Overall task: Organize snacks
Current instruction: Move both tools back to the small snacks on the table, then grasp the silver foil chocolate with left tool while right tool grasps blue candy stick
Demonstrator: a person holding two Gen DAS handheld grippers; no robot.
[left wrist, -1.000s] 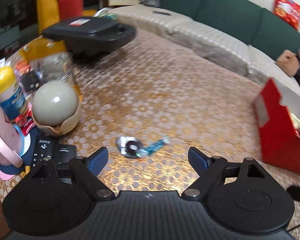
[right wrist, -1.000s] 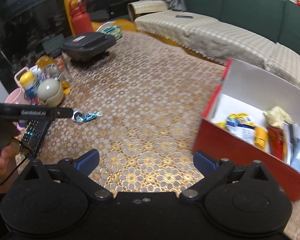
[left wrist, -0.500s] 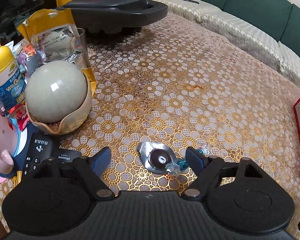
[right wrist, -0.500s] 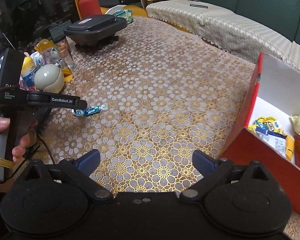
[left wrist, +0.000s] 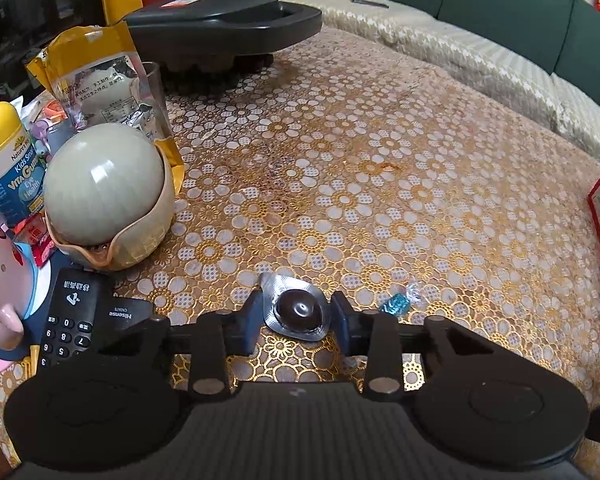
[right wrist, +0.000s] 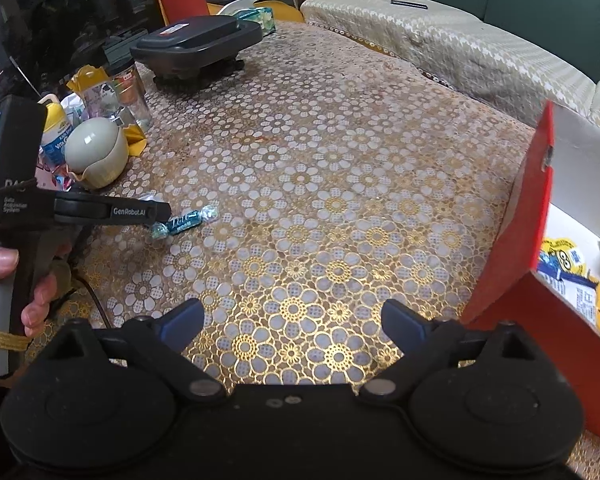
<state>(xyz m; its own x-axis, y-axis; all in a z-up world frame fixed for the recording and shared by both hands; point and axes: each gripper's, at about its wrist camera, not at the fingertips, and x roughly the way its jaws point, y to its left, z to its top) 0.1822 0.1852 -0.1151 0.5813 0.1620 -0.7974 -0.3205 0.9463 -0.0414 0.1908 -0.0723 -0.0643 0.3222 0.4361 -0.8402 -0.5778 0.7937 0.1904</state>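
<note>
Lower centre of my left wrist view: left gripper (left wrist: 296, 316), fingers closed against both edges of the foil-packed chocolate (left wrist: 298, 312) on the tablecloth (left wrist: 380, 184). I should lift it straight and gently, as the foil looks crushable. Just right: blue wrapped candy (left wrist: 396, 304), untouched. Right wrist view, bottom: right gripper (right wrist: 292, 316), fingers apart, empty. Right edge: red box (right wrist: 512, 240), my likely drop point.

A foil-cupped dark chocolate (left wrist: 299, 312) lies flat on the tablecloth; beside it, a blue-wrapped candy (left wrist: 398, 303), perhaps a mint.
</note>
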